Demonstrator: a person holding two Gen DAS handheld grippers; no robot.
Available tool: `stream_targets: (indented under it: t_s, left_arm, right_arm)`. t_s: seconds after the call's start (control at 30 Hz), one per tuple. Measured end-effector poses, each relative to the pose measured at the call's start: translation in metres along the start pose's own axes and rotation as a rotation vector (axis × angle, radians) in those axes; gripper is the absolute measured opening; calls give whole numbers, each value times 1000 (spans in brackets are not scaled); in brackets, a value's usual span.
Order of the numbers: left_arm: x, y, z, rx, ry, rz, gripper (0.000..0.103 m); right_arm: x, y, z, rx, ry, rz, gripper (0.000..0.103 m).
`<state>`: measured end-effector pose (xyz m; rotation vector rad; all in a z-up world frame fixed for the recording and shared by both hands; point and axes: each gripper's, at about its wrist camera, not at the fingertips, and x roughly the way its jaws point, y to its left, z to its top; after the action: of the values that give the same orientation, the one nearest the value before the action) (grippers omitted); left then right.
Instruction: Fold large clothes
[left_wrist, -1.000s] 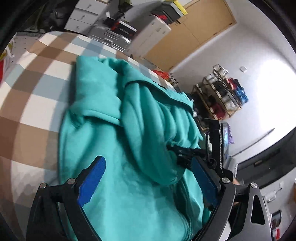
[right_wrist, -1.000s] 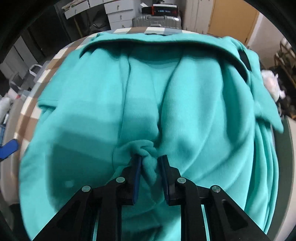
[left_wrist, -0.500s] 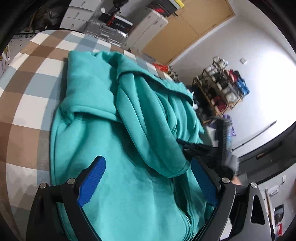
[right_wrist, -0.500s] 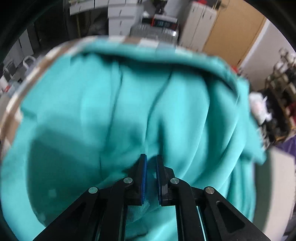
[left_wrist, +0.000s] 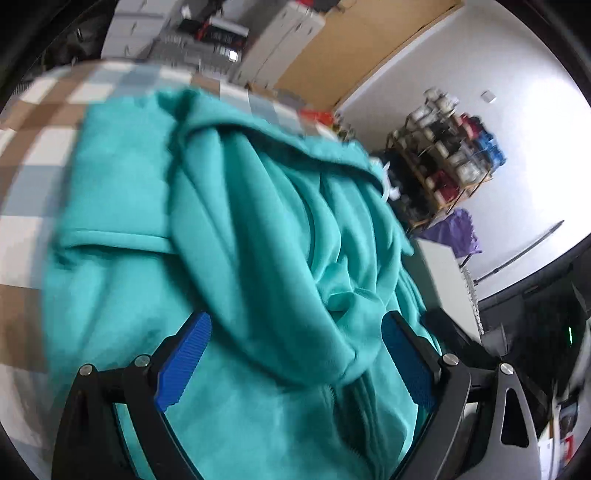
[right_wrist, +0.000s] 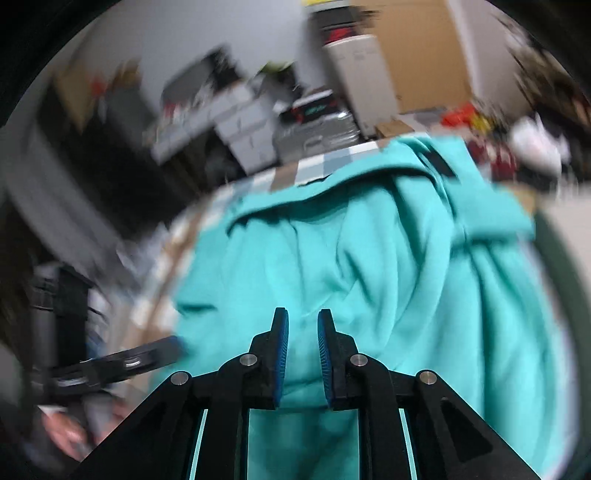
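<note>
Right gripper (right_wrist: 302, 332), jaws just reopened narrowly, seemingly off the blurred hoodie (right_wrist: 388, 280); left gripper (left_wrist: 295, 339) gapes wide above it, ready to grab.

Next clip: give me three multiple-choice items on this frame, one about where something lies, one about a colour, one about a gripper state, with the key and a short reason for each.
1. Where does the hoodie lie?
A. On a checked tablecloth
B. On a bare wooden floor
C. Hung on a rack

2. What colour are the pads of the left gripper?
A. Red
B. Blue
C. Yellow

3. How do the left gripper's jaws stand?
A. Clamped on a sleeve
B. Shut with nothing between them
C. Wide apart over the cloth

Key: 1 A, brown, white and pale blue squares show around the teal garment in the left wrist view. 2 B, both ribbed pads are bright blue. 3 C, the two fingers stand far apart with hoodie fabric below them, neither pad pressing on it.
</note>
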<state>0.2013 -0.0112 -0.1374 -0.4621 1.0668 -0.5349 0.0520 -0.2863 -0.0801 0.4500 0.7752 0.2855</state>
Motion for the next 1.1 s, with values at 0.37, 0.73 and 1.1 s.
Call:
stream_targets:
  t_s: [0.37, 0.73, 1.1]
  left_arm:
    - [47, 22, 20, -181, -1, -195, 9]
    - [51, 78, -7, -308, 82, -197, 15]
    - [-59, 18, -36, 76, -188, -25, 64]
  right_arm:
    - [-21, -36, -17, 97, -102, -4, 49]
    - [-21, -47, -27, 159, -98, 52, 49]
    - [-14, -41, -26, 151, -63, -4, 49]
